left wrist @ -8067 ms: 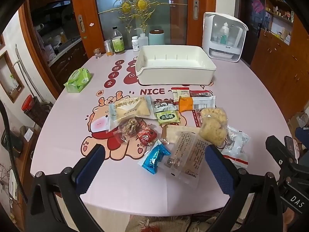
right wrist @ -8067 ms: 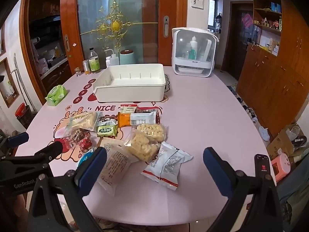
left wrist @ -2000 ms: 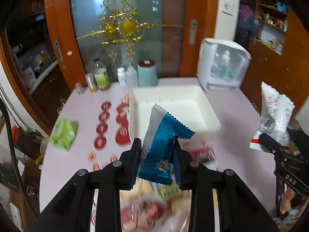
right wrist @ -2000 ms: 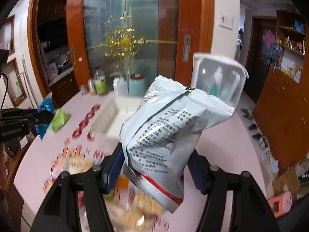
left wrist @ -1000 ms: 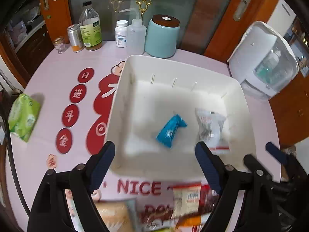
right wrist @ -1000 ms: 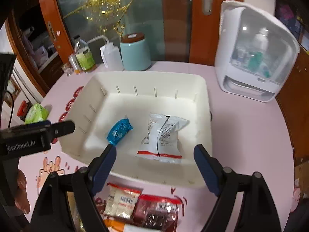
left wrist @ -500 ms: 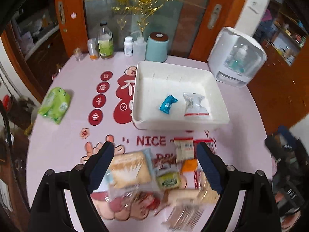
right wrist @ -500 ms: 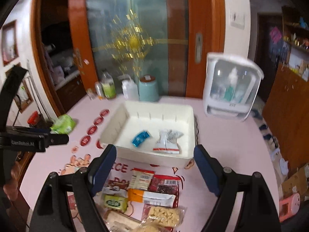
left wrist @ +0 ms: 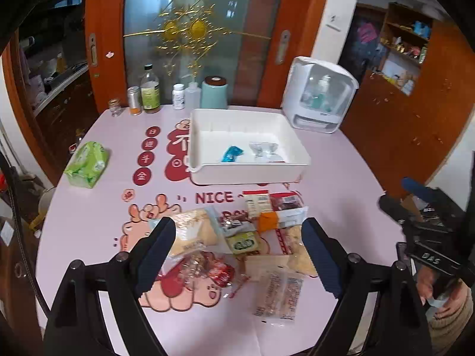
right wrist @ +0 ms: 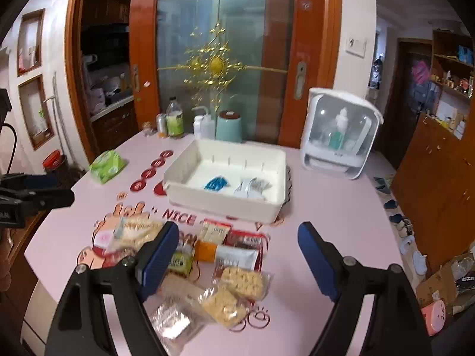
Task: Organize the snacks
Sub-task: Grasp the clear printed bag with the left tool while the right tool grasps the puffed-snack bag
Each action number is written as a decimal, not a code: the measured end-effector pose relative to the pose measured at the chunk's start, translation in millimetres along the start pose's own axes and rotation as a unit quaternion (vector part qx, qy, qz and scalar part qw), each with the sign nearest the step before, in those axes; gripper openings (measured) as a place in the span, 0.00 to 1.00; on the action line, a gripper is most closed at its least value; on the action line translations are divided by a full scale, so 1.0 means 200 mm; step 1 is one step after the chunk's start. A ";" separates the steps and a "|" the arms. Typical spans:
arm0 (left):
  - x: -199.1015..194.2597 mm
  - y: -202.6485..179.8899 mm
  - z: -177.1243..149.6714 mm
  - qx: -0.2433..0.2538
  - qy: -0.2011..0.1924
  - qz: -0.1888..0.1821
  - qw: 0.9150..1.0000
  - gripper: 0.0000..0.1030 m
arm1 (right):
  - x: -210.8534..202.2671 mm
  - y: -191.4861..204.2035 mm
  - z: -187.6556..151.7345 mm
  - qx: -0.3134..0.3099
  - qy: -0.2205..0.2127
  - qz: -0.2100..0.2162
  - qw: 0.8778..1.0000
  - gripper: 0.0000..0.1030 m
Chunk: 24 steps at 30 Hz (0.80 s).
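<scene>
Both grippers hang above the near edge of the worktop [left wrist: 89,237], jaws spread wide and empty: left gripper [left wrist: 237,255], right gripper [right wrist: 237,255]. White bin [left wrist: 249,175] sits mid-worktop, already holding a blue packet [left wrist: 231,153] and a white-silver pouch [left wrist: 265,151], lying side by side and apart. The remaining snacks lie in a loose pile between bin and grippers, several overlapping. Judged step: pick the next packet each. Best to take top-lying, edge-free pieces first; the orange-and-white bar [right wrist: 227,253] suits the right gripper, the pale cracker bag [left wrist: 193,231] the left. Close across the short side of a wrapper, low on the worktop, so that film neighbours are not dragged along. The bar's long axis runs left to right, roughly parallel to the bin's near wall, orange end toward the left. The clear sachet [left wrist: 279,293] nearest the edge lies long axis near-to-far, slightly tilted. Flat film wrappers may slip; pinch at a thick part rather than a crimped seam.
</scene>
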<state>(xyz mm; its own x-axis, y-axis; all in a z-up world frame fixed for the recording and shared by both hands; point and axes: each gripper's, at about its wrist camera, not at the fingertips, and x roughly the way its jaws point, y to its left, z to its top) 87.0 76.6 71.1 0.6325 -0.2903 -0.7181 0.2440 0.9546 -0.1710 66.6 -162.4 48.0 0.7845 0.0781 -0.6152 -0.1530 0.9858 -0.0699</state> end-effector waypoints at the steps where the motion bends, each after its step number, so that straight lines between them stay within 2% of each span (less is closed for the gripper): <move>1: 0.01 -0.02 -0.03 0.003 -0.005 -0.004 1.000 0.83 | 0.01 0.00 -0.04 -0.006 -0.003 -0.006 1.000 0.81; 3: 0.03 -0.06 -0.12 0.011 -0.015 -0.016 1.000 0.83 | 0.03 0.00 -0.13 -0.012 -0.002 -0.008 1.000 0.81; 6: 0.10 -0.14 -0.25 0.030 -0.013 -0.001 0.999 0.83 | 0.10 -0.02 -0.26 -0.006 0.018 -0.001 1.000 0.81; 11: 0.33 -0.29 -0.55 0.046 0.030 -0.021 0.998 0.83 | 0.23 -0.07 -0.45 0.001 0.049 0.004 0.999 0.81; 15: 0.51 -0.38 -0.72 0.062 0.064 -0.015 0.996 0.83 | 0.33 -0.11 -0.57 0.008 0.076 0.018 0.997 0.81; 19: 0.65 -0.42 -0.82 0.056 0.098 -0.034 0.993 0.83 | 0.45 -0.11 -0.67 0.008 0.107 0.037 0.994 0.81; 24: 0.76 -0.43 -0.89 0.048 0.122 -0.013 0.991 0.83 | 0.57 -0.07 -0.74 -0.010 0.141 0.060 0.988 0.81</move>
<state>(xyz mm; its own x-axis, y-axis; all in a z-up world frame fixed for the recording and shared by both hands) 31.9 -38.6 -143.6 0.4316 -0.2798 -0.8576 0.3340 0.9327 -0.1362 69.2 -190.2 -137.5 0.5613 0.1467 -0.8145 -0.2495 0.9684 0.0025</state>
